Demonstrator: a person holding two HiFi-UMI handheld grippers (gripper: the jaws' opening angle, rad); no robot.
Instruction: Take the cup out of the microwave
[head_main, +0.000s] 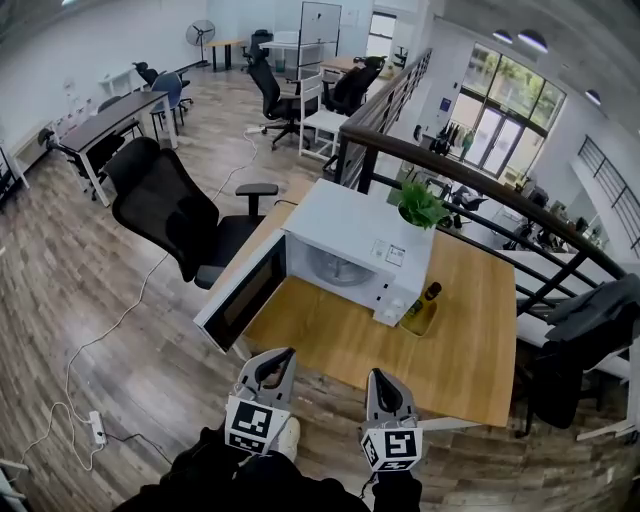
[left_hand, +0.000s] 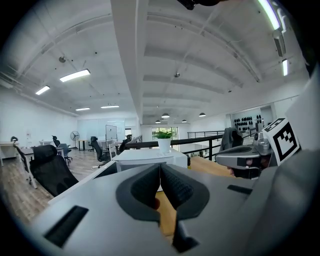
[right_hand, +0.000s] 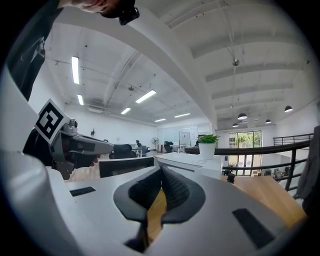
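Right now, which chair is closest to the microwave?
The big black chair right beside the open door of the microwave; the other chairs stand far back by the desks.

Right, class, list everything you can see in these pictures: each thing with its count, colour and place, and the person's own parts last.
table: one, light wood, centre
microwave: one, white, on the table, door swung open to the left
potted plant: one, green in a white pot, on top of the microwave
bottle: one, dark with a yellow top, on the table beside the microwave's control panel
office chair: one close by, black, on the floor left of the table; more further back
power strip: one, white, on the floor at lower left
left tongs: one, grey, shut, empty
right tongs: one, grey, shut, empty
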